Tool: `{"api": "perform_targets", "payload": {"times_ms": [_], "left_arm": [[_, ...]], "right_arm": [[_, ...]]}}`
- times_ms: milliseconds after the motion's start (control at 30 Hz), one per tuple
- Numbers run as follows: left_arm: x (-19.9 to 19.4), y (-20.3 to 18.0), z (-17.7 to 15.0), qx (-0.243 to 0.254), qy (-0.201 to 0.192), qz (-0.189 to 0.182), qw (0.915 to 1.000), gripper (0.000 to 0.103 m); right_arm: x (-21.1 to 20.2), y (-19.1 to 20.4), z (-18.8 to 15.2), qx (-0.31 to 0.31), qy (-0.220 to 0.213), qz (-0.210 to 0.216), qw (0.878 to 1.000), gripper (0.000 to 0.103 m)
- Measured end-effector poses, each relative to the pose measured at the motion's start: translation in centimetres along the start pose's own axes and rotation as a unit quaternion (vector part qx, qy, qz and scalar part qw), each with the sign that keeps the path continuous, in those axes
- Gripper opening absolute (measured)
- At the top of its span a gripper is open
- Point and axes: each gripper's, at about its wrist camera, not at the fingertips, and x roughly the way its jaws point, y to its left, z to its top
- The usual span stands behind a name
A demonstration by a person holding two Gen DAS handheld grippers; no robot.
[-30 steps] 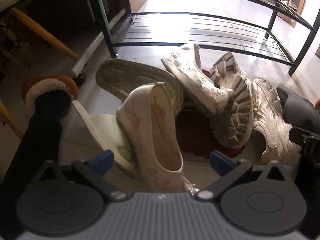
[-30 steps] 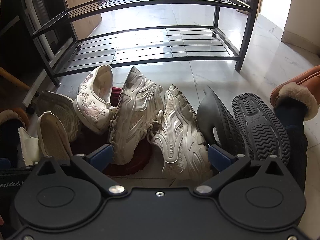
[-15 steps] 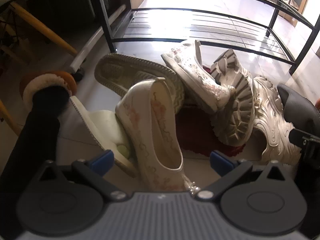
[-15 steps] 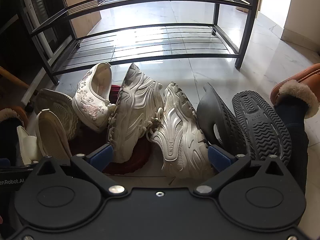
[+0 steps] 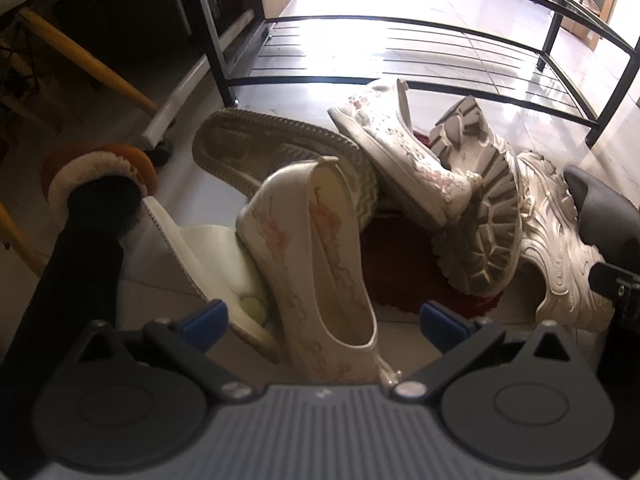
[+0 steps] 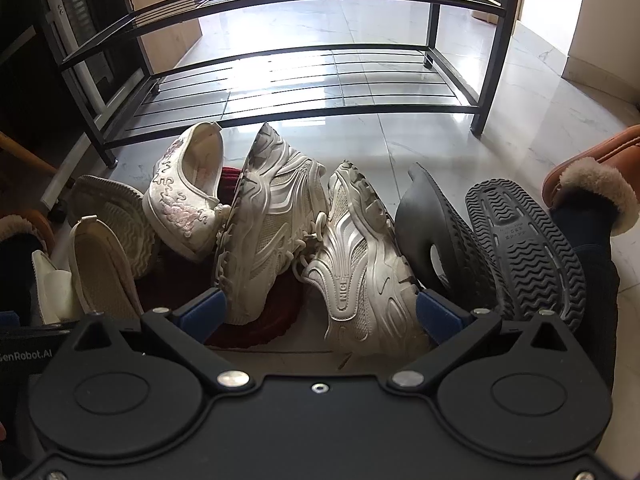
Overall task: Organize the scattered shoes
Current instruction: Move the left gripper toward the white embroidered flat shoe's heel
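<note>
Shoes heaped on floor in front of black rack (image 6: pixel 312 92), both shelves showing bare; nothing sorted as things lie.

Embroidered flat (image 5: pixel 316 264) tilted on edge, toe near left gripper (image 5: pixel 322 324), leaning on white slipper (image 5: pixel 208 248) w/ an upturned sole (image 5: pixel 280 160) behind; mate flat (image 6: pixel 188 196) propped vs. tipped chunky sneaker (image 6: pixel 264 232); second sneaker (image 6: pixel 360 264) upright beside it, laces of the pair look tangled betw. them; two black slides (image 6: pixel 524 248) sole-up/on edge at right; red mat (image 6: pixel 276 312) under the heap.

Left jaws spread wide, holding nothing, flat's toe lying betw. them; right gripper (image 6: pixel 320 312) likewise spread & empty, over sneakers.

Risks, judged: pulling the flat likely topples slipper & whatever leans on it; pinching soft upper only → slips or folds; lifting one sneaker may drag the other by laces; mat may snag & ride up; rack bars spaced, so narrow flat could tip thru or hang crooked; person's furry-cuffed feet (image 6: pixel 592 188) close on either side, so little room to swing.
</note>
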Motion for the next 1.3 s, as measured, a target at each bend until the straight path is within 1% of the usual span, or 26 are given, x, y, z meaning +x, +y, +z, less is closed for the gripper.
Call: {"api": "perform_targets", "payload": {"times_ms": [167, 233, 300, 400, 767, 867, 1200, 1300], "left_arm": [[0.3, 0.2, 0.3, -0.003, -0.009, -0.004, 0.9999, 0.102], [0.4, 0.2, 0.3, -0.008, -0.018, -0.013, 0.9997, 0.102], [0.6, 0.0, 0.3, -0.002, -0.025, -0.011, 0.9996, 0.102], [0.8, -0.3, 0.3, 0.007, -0.033, -0.006, 0.9994, 0.102], [1.7, -0.6, 0.8, 0.012, -0.073, -0.002, 0.9972, 0.102], [1.8, -0.8, 1.0, 0.013, -0.079, -0.007, 0.9968, 0.102], [2.6, -0.4, 1.4, -0.013, -0.1, -0.049, 0.9937, 0.103], [2.8, 0.6, 1.2, -0.036, -0.094, -0.063, 0.9929, 0.103]], "right_arm": [[0.4, -0.2, 0.1, 0.003, 0.0, -0.001, 1.0, 0.103], [0.5, -0.3, 0.2, 0.003, 0.0, -0.001, 1.0, 0.103], [0.7, 0.5, -0.2, -0.005, -0.002, -0.002, 1.0, 0.103], [0.9, 0.7, -0.2, -0.007, -0.001, -0.002, 1.0, 0.103], [1.5, 0.2, -0.2, 0.005, 0.001, -0.002, 1.0, 0.103], [1.5, 0.0, -0.2, 0.008, 0.001, -0.002, 1.0, 0.103], [1.6, -0.5, -0.1, 0.016, -0.003, 0.001, 1.0, 0.103], [1.5, -0.7, -0.1, 0.019, -0.005, 0.002, 1.0, 0.103]]}}
